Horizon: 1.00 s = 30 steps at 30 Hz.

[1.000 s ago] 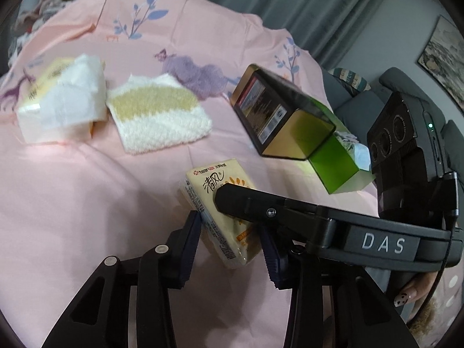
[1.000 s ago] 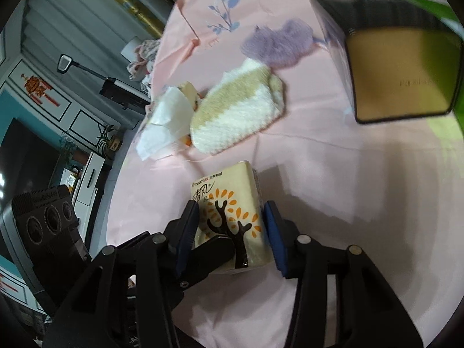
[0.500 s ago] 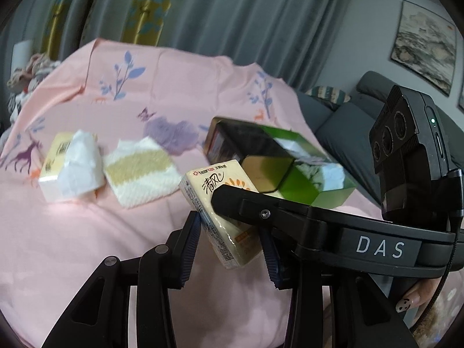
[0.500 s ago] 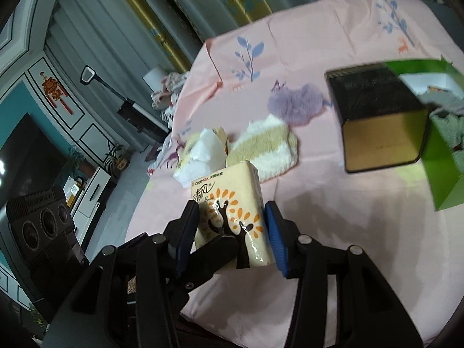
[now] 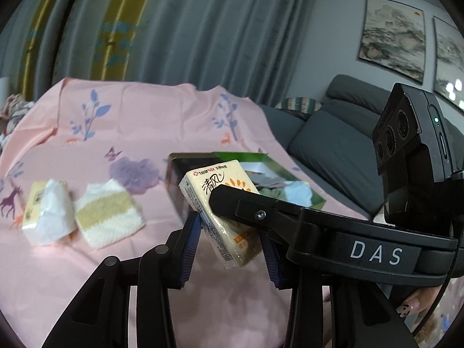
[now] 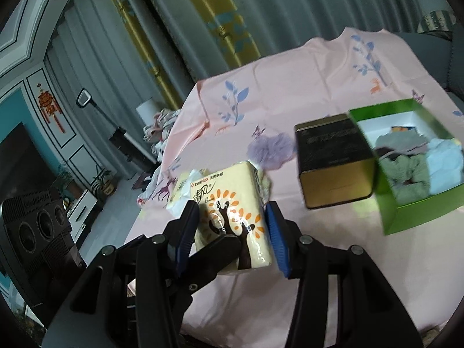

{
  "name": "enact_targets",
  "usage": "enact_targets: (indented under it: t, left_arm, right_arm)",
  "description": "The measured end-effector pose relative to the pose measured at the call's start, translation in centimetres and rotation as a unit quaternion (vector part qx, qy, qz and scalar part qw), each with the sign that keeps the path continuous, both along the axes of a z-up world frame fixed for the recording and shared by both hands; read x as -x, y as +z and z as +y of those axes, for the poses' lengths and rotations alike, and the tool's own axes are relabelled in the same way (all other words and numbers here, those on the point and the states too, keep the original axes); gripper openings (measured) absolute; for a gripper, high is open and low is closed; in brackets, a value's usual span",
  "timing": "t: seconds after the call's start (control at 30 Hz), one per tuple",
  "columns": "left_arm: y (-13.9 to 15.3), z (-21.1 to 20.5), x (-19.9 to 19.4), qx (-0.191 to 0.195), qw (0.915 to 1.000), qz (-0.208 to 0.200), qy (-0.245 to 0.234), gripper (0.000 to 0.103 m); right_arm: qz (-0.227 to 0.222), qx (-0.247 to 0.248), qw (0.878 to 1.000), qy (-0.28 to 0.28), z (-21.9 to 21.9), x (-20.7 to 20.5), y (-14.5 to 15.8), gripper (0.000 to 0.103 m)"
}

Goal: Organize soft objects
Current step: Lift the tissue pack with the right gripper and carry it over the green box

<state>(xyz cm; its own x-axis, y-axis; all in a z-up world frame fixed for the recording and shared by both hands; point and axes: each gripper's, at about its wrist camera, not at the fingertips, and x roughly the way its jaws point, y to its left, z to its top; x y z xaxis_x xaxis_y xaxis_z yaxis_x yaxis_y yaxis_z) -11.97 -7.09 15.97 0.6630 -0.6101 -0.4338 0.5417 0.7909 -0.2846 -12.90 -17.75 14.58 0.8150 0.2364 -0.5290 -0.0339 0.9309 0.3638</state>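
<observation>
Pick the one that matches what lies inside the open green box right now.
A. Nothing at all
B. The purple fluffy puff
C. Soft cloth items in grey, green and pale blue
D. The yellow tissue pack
C: the green box holds bunched soft cloth items in grey, green and pale blue, while the yellow tissue pack is between the grippers' fingers, off the sheet, and the purple puff lies on the pink sheet.

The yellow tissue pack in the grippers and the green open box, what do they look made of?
The yellow tissue pack looks wrapped in glossy plastic film: glare streaks cross its printed tree. The green open box looks like matte cardboard with a white lining: thin, flat, creased walls. Both the left gripper and right gripper pinch the pack.
</observation>
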Motion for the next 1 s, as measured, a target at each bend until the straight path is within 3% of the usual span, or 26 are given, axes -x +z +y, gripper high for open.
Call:
enact_targets:
  t: [0.37,0.67,0.83,1.0]
  left_arm:
    - [2.5,-6.3,-2.5,0.01,0.9975,-0.028,-0.064,0.041]
    - [4.7,-12.5,-6.6,0.028,0.9937,-0.037,-0.102,0.041]
    - [3.9,-16.1,-9.6,0.015,0.9919,-0.02,-0.124,0.041]
    - [1.7,-19.0,-12.0,-0.007,0.9921,0.012,-0.125,0.041]
  right_arm:
    - [-0.032,-0.008,0.997,-0.073,-6.0,1.6,3.0,0.048]
    - [-0.049,0.019,0.992,-0.113,-12.0,-0.1,6.5,0.045]
    - [-0.042,0.01,0.991,-0.126,-16.1,-1.5,5.7,0.045]
    - [-0.02,-0.025,0.99,-0.135,-20.1,-3.4,3.1,0.044]
